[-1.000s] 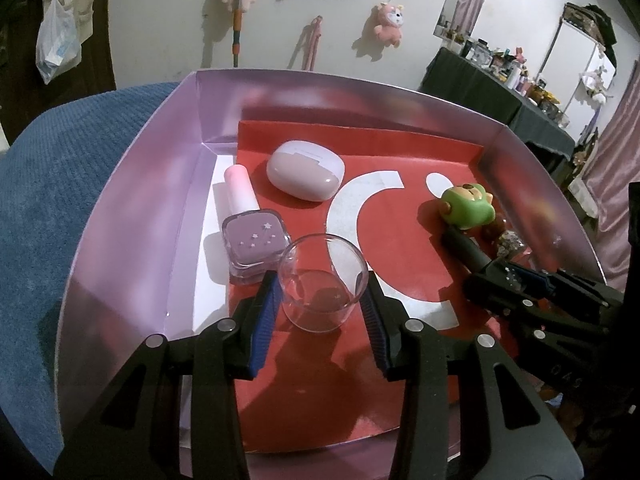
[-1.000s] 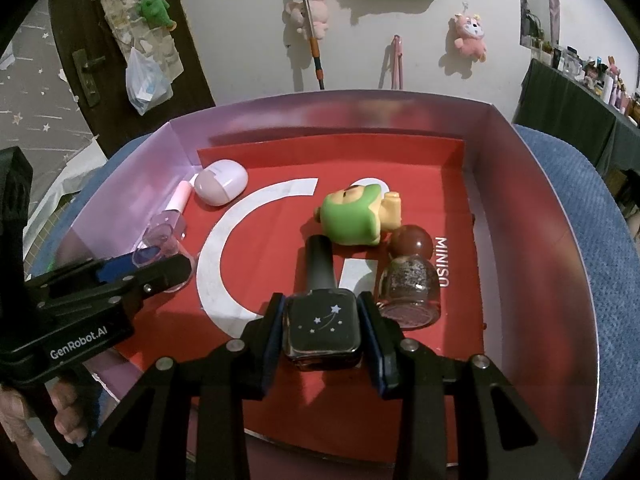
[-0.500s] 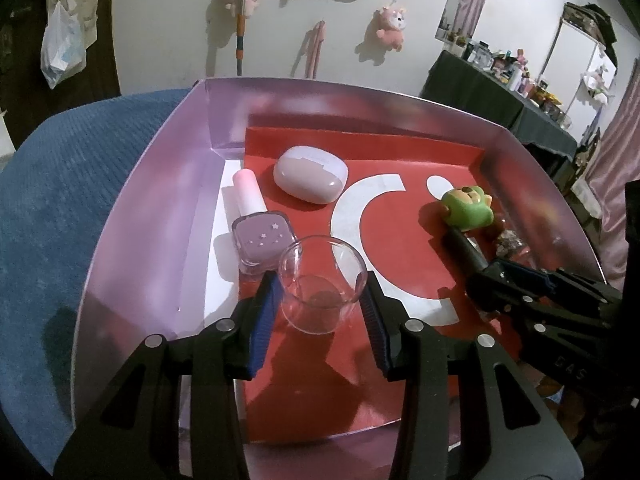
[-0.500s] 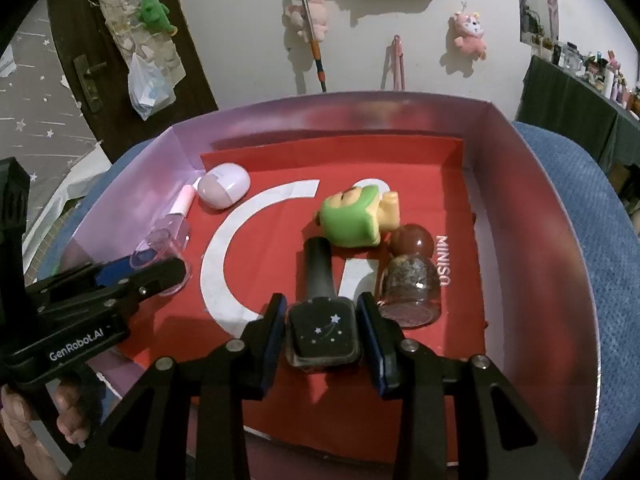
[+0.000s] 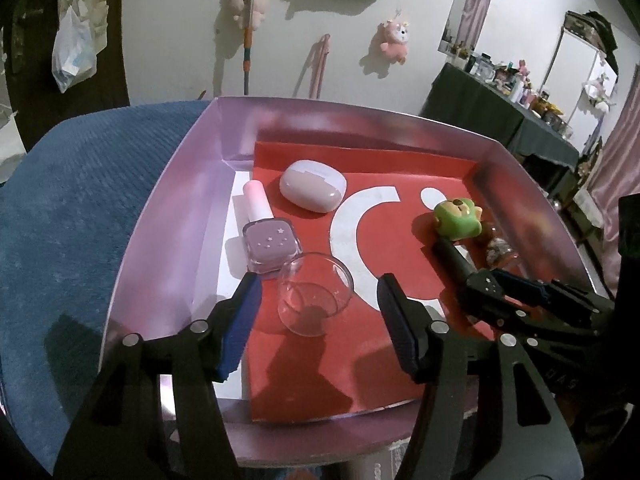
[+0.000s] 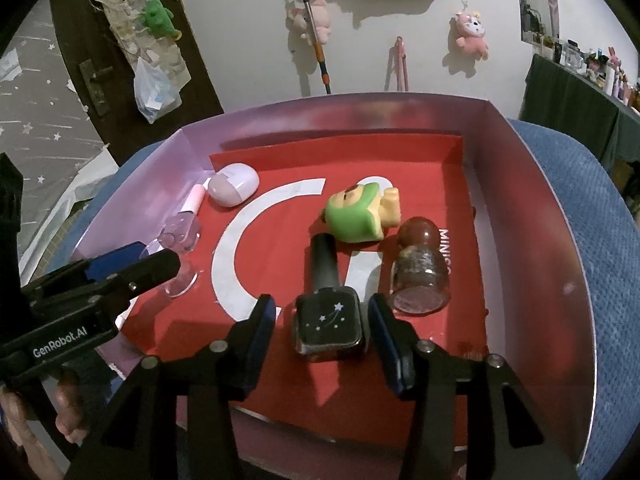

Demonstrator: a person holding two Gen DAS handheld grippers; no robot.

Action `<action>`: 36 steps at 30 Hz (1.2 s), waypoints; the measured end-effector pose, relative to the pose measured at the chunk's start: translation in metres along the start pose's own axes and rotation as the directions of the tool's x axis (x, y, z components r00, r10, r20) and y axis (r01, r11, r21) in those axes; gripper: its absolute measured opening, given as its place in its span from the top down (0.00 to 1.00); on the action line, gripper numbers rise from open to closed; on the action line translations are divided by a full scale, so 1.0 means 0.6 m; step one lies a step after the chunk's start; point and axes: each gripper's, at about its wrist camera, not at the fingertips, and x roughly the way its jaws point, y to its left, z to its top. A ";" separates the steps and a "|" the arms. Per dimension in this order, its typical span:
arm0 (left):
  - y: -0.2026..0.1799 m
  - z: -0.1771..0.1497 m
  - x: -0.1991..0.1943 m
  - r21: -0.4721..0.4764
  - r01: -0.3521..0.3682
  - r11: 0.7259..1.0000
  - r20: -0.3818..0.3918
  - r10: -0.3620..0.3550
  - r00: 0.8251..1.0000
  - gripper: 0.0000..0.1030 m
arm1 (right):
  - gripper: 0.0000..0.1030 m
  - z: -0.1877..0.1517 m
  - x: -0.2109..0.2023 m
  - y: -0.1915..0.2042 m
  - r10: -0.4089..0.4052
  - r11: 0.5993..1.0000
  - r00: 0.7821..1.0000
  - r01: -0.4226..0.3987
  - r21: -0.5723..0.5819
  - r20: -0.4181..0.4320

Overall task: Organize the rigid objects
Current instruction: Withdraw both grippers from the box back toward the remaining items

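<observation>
My left fingers [image 5: 318, 316] have just spread wide, and the clear cup [image 5: 315, 293] they were clamping a second ago now stands free between them on the red liner, touching neither pad. My right fingers [image 6: 322, 332] have opened the same way: the dark polish bottle [image 6: 329, 318] lies on its side in the gap, released, its cap pointing away from me. So both pieces are set down inside the pink tray [image 5: 176, 216], and I judge these two placements done. Just beyond the cup lies the lilac polish bottle [image 5: 269, 242], touching it or nearly so, then the pale oval case [image 5: 312, 191]. Past the dark bottle lie the green figure [image 6: 358, 216] and a small glitter jar [image 6: 420, 272].
</observation>
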 end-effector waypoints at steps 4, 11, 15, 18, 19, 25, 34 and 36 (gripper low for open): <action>-0.007 -0.002 -0.011 0.006 0.016 1.000 0.012 -0.016 1.000 0.33 | 0.45 -0.002 -0.016 0.002 0.006 1.000 1.000 -0.006 -0.005 0.022; -0.016 -0.007 -0.038 0.037 -0.004 0.999 0.051 0.002 0.999 0.25 | 0.34 -0.005 -0.045 0.005 0.010 1.000 0.998 -0.010 -0.013 0.062; -0.016 -0.011 -0.054 0.039 -0.010 0.999 0.070 0.007 0.998 0.16 | 0.29 -0.008 -0.060 0.009 0.025 1.000 0.997 -0.023 -0.021 0.079; -0.013 -0.014 -0.065 0.029 -0.009 1.000 0.087 0.006 0.996 0.06 | 0.24 -0.013 -0.073 0.013 0.032 0.999 0.995 -0.030 -0.028 0.098; -0.011 -0.015 -0.069 0.021 -0.004 1.000 0.092 0.002 0.996 0.06 | 0.23 -0.014 -0.078 0.014 0.035 0.999 0.994 -0.032 -0.030 0.104; -0.003 -0.020 -0.083 0.007 -0.004 1.000 0.106 0.003 0.994 0.05 | 0.14 -0.019 -0.097 0.020 0.054 0.998 0.989 -0.050 -0.031 0.135; 0.001 -0.030 -0.099 0.006 -0.017 1.000 0.127 0.016 0.992 0.00 | 0.00 -0.030 -0.130 0.031 0.090 0.995 0.978 -0.083 -0.047 0.187; 0.000 -0.033 -0.103 0.010 -0.025 1.000 0.140 0.023 0.990 0.00 | 0.00 -0.032 -0.136 0.033 0.097 0.995 0.976 -0.089 -0.050 0.195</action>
